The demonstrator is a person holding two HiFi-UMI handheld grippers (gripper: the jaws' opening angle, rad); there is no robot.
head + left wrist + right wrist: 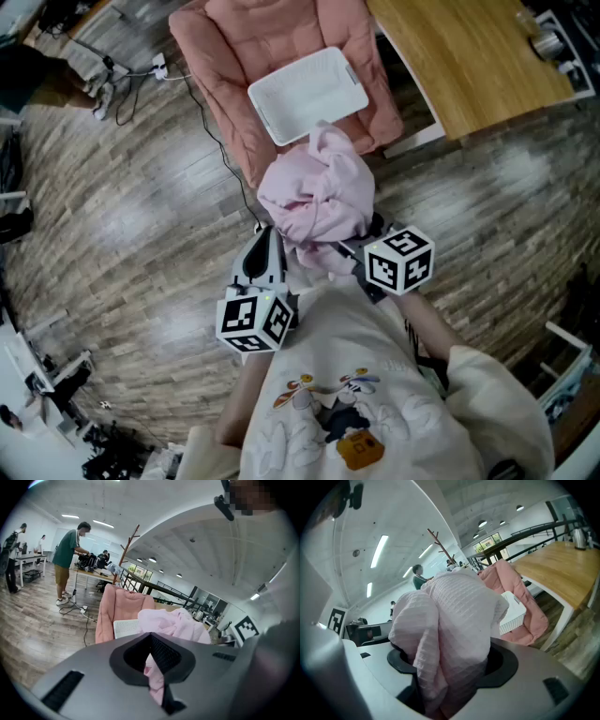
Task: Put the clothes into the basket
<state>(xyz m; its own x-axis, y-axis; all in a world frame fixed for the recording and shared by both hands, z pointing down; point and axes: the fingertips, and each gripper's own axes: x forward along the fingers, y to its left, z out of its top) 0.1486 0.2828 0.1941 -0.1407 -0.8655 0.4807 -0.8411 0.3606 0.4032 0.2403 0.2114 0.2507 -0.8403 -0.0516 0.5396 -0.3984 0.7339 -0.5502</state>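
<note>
A crumpled pale pink garment [319, 192] hangs in the air between both grippers, just in front of the white perforated basket [305, 94]. The basket lies on a pink padded chair [244, 47]. My left gripper [272, 246] is shut on a thin fold of the garment [173, 620], which trails down between its jaws. My right gripper [361, 248] is shut on a thick bunch of the same garment [454, 620], which fills its jaws and hides the pads. The basket [124, 627] shows empty beyond the cloth, and in the right gripper view the basket [513, 613] sits to the right.
A wooden table [469, 56] stands right of the chair, with its edge close to the basket. Cables and a power strip [141, 75] lie on the plank floor at the left. A person [68, 559] stands at desks far off, near a coat rack [126, 545].
</note>
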